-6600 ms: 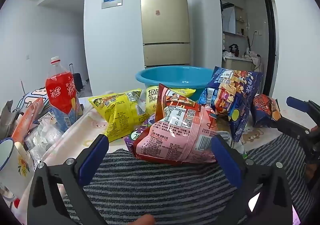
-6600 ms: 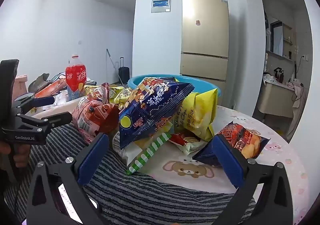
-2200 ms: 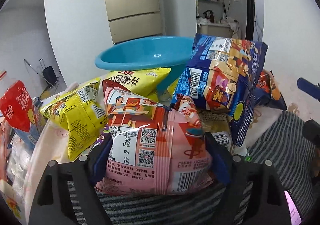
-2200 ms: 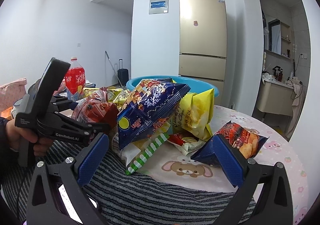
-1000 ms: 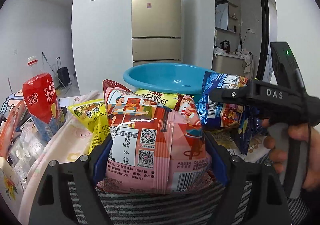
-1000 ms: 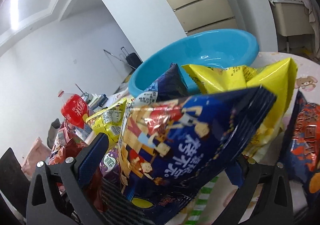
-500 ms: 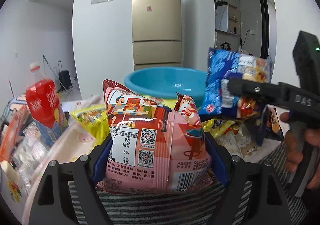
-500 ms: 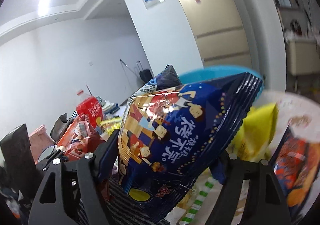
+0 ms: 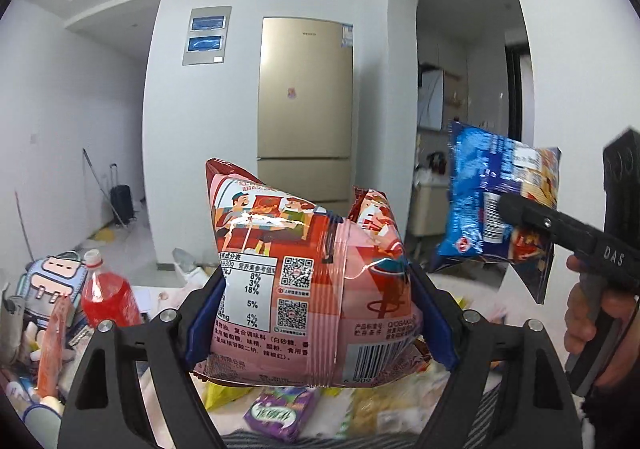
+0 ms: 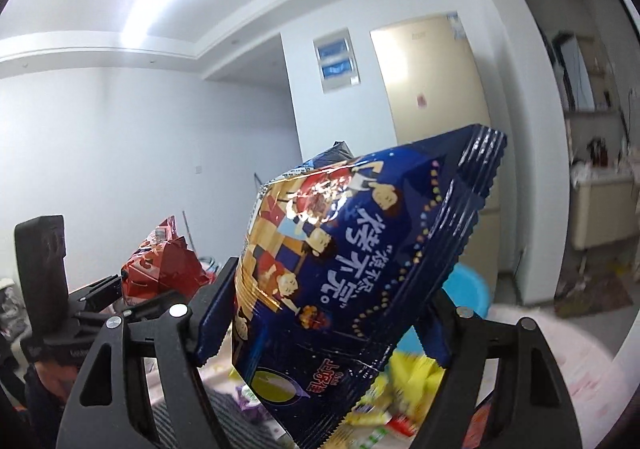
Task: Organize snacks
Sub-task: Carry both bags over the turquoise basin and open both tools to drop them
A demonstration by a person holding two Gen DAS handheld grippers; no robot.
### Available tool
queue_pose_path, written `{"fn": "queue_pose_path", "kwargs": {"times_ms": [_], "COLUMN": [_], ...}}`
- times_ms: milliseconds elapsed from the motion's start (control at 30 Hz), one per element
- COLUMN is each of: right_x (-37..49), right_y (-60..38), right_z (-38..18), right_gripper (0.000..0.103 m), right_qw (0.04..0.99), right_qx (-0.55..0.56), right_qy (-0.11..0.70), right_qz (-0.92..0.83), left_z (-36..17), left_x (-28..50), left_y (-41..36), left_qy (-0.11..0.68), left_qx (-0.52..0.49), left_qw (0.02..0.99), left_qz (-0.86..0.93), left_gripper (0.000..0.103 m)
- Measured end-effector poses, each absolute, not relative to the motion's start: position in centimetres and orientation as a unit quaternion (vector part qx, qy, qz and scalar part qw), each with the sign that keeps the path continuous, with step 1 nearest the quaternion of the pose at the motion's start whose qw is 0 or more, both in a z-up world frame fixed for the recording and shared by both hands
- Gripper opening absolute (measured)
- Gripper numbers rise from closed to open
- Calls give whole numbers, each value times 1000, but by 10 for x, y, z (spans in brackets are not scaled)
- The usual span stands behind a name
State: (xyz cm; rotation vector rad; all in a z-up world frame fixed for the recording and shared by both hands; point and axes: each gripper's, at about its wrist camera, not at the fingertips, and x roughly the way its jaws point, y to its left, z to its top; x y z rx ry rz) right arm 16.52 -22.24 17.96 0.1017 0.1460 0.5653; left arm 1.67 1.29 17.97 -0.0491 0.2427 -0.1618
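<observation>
My left gripper (image 9: 316,317) is shut on a pink and red snack bag (image 9: 308,289) and holds it raised above the table. My right gripper (image 10: 320,329) is shut on a dark blue snack bag (image 10: 340,269), also lifted high. In the left wrist view the blue bag (image 9: 496,209) hangs at the right in the other gripper. In the right wrist view the red bag (image 10: 160,269) shows at the left in the left gripper. The blue basin (image 10: 468,289) is partly hidden behind the blue bag.
Below lie a purple snack pack (image 9: 280,413) and yellow bags (image 10: 404,377) on the table. A red drink bottle (image 9: 106,293), an orange packet (image 9: 52,345) and clutter stand at the left. A gold fridge (image 9: 306,109) stands behind.
Both grippers have risen with their bags. The basin and the pile have dropped low or out of sight in both views.
</observation>
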Motion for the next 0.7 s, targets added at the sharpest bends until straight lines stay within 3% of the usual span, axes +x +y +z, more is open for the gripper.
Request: {"fn": "queue_pose_path", "kwargs": {"times_ms": [400,700], "right_x": [160,197], "right_y": [-220,-178], "right_z": [275,290], "right_gripper": [77,77], "right_qw": [962,967], "right_qx": [25,-8], "right_qy": [-22,-73], "right_qz": [271,243], "left_z": [262,269], "left_x": [21,66], "left_y": [26,12], "left_qy": [53,35], "left_qx": [-54,-60], "left_qw": [991,991], "left_qz": [-112,-116], "left_gripper": [86,86]}}
